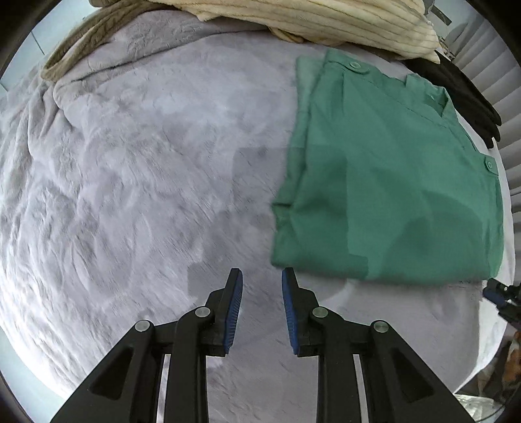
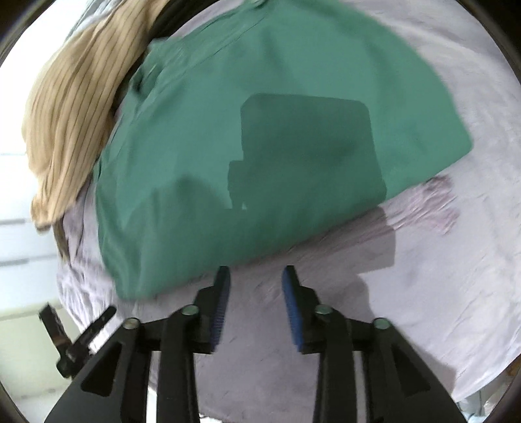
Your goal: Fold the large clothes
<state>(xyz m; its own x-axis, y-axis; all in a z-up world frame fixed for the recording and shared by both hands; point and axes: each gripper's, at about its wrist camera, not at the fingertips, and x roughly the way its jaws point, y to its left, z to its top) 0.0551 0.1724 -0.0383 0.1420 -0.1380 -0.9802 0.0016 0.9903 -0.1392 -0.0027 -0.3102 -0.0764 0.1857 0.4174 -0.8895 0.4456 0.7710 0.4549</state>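
Left tongs [image 1: 262, 273] parted, pointing down beside folded green garment [image 1: 387, 182], empty

Left gripper [image 1: 262, 271] and right gripper [image 2: 255, 270]: matte black plastic linkage arms, round silver pivot pins, ribbed blue pads lining the inner faces of the fingers [image 1: 235, 306].

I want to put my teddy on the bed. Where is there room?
The big free patch is the grey fluffy blanket, left of the folded green shirt and below the beige striped clothes. There is also a bare strip in front of the shirt. The far edge is crowded with piled clothes and something black.
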